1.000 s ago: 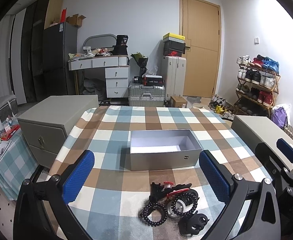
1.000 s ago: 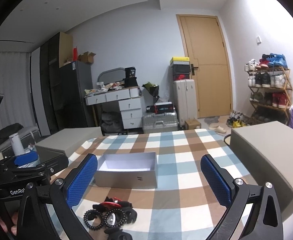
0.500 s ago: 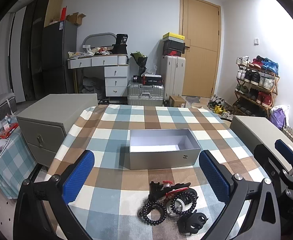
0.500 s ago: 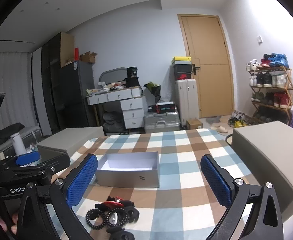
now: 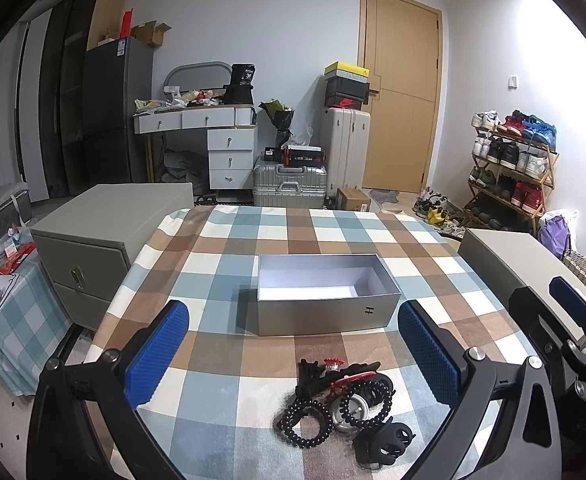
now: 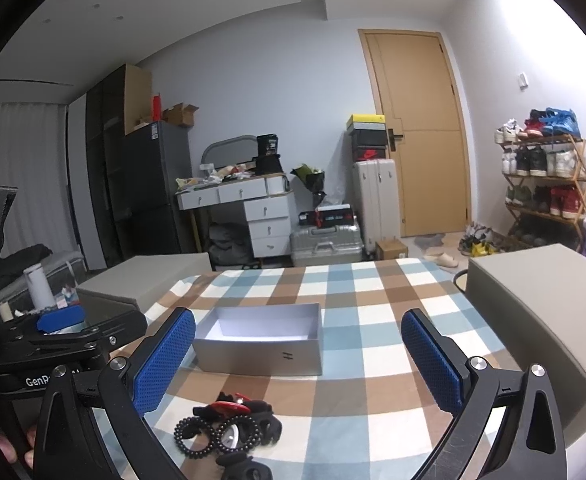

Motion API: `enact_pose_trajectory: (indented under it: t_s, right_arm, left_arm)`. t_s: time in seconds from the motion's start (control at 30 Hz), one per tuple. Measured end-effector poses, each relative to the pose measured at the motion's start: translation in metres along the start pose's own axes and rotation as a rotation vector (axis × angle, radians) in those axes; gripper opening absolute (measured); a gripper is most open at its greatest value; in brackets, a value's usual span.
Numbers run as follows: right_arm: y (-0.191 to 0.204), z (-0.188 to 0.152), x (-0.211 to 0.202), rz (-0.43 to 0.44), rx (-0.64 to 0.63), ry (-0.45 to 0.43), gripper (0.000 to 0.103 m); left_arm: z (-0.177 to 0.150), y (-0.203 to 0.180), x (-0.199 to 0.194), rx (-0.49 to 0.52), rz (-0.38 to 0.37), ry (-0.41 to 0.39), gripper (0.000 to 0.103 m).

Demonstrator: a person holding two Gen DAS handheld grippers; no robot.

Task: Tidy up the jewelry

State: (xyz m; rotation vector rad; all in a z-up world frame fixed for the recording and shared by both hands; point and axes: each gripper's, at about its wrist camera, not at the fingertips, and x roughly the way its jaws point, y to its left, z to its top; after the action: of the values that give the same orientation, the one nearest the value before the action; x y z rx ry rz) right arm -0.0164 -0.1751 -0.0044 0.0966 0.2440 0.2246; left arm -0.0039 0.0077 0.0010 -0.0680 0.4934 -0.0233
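A heap of jewelry [image 5: 343,404] lies on the checked tablecloth near the front edge: black bead bracelets, black hair claws and a red piece, also seen as the jewelry heap [image 6: 229,426] in the right wrist view. Behind it stands an open grey box [image 5: 325,294] with a white, bare inside, the same grey box [image 6: 259,340]. My left gripper [image 5: 293,356] hovers above the heap, open, nothing between its blue pads. My right gripper [image 6: 299,360] is open too, held to the right of the heap; it shows as the right gripper [image 5: 561,316] at the left view's edge.
Grey cabinets flank the table, one at the left [image 5: 105,232] and one at the right [image 6: 541,312]. A small side table [image 5: 1,280] with clutter stands far left. Suitcases, a desk, a shoe rack [image 5: 513,168] and a door fill the room behind.
Both grippers have drifted slightly, so the table scene sits a little differently in each view. The jewelry and the box have not moved. Both grippers stay open.
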Motion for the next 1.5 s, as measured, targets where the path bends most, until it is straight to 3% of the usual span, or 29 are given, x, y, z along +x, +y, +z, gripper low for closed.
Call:
enact_pose_trajectory:
  t_s: [0.47,0.6,0.87,1.2,1.5]
  right_arm:
    - [0.002,-0.003,0.003,0.016,-0.012,0.01,0.103]
    - [0.001,-0.005,0.005,0.04,-0.007,0.027,0.103]
    - [0.003,-0.021,0.026,0.125,0.0,0.152,0.103]
    - [0.033,-0.055,0.066,0.239,-0.075,0.348,0.103]
    - [0.042,-0.069,0.098,0.241,-0.11,0.429,0.098]
  left_arm:
    - [-0.005,0.004,0.006,-0.017,-0.01,0.02,0.102]
    - [-0.009,0.008,0.008,-0.016,-0.052,0.048,0.102]
    - [-0.026,0.03,0.01,-0.028,-0.017,0.085,0.102]
    - [-0.049,0.053,0.021,-0.054,0.032,0.175,0.102]
    - [-0.053,0.063,0.026,-0.074,0.033,0.197,0.102]
